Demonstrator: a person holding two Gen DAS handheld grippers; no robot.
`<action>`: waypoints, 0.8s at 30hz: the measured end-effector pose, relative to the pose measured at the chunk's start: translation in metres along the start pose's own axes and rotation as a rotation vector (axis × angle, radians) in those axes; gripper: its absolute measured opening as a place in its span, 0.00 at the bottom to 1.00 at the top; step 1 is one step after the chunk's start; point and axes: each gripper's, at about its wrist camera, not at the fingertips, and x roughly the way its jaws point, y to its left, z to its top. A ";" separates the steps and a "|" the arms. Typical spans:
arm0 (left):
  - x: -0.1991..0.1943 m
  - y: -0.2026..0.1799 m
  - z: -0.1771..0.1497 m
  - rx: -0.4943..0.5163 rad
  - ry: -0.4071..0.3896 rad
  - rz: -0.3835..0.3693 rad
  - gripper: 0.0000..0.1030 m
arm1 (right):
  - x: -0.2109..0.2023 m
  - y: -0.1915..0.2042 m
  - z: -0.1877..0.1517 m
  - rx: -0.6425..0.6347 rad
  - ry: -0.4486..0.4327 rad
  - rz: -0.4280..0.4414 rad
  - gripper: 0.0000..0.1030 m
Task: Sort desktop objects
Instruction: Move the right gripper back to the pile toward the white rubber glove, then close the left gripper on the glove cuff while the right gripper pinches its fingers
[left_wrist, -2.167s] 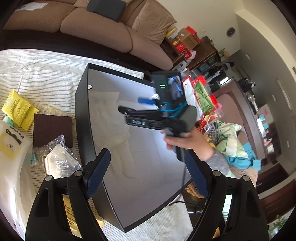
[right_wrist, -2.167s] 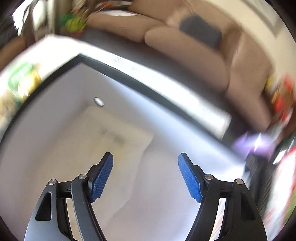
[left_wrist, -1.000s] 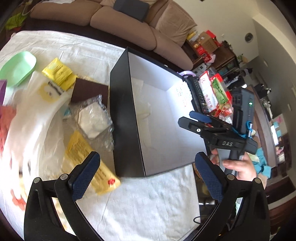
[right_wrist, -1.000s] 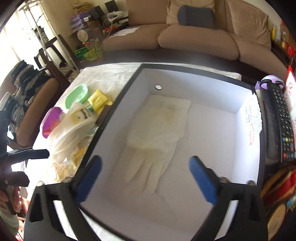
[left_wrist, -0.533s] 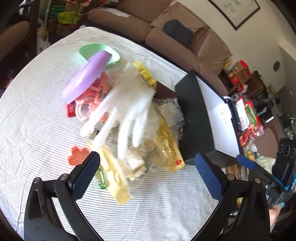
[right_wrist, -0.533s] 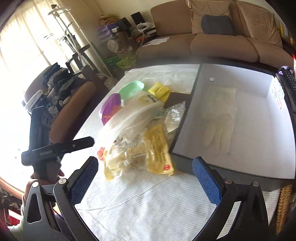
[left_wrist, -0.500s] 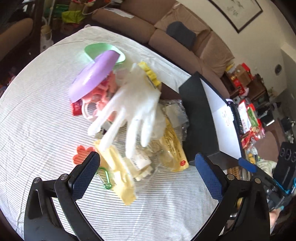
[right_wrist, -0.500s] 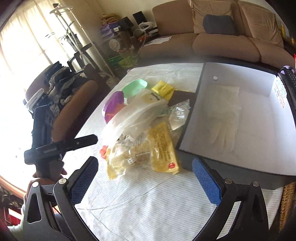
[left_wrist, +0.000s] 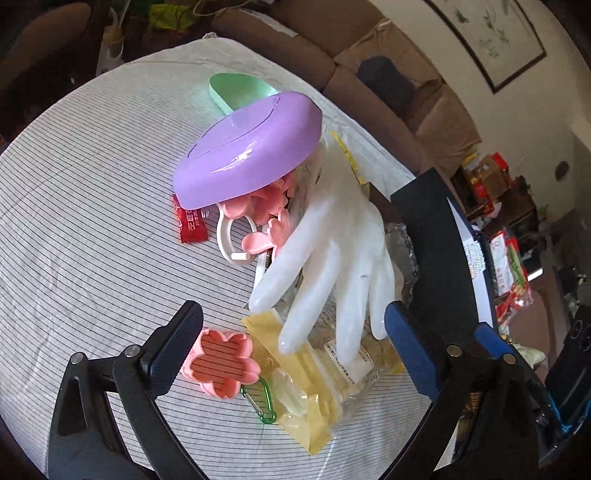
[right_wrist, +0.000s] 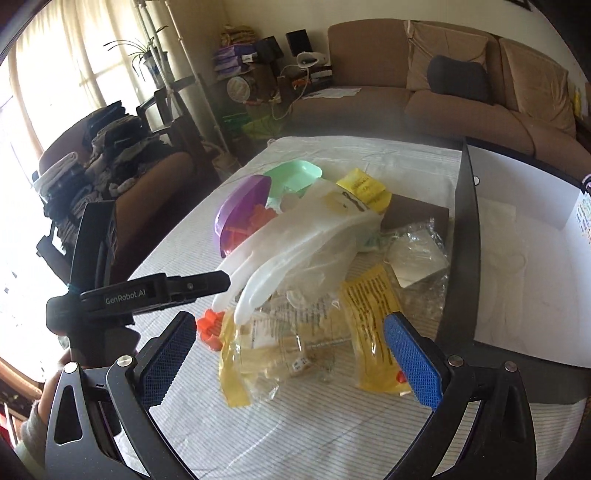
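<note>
The limp, translucent white rubber glove (left_wrist: 332, 251) lies on top of the clutter on the striped tablecloth (left_wrist: 74, 177), draped over clear and yellow plastic packets (left_wrist: 332, 365), just beside the black-walled box (right_wrist: 465, 266). The left gripper (left_wrist: 291, 347) has just been narrowing its jaws, which stand wide with nothing pinched between them; the right gripper (right_wrist: 291, 358) gapes empty too. The glove looks light, floppy and slippery, so pinching the palm or cuff seems safer than its 5 puffed fingers
</note>
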 end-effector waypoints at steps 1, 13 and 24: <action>0.004 0.003 0.002 -0.010 0.010 0.002 0.85 | 0.006 0.002 0.001 -0.013 -0.007 -0.016 1.00; 0.015 0.011 0.010 -0.083 0.047 -0.135 0.08 | 0.075 -0.011 0.006 0.014 0.049 -0.071 0.72; -0.030 0.007 0.028 -0.114 -0.068 -0.377 0.08 | 0.085 -0.008 0.006 -0.064 0.023 -0.106 0.72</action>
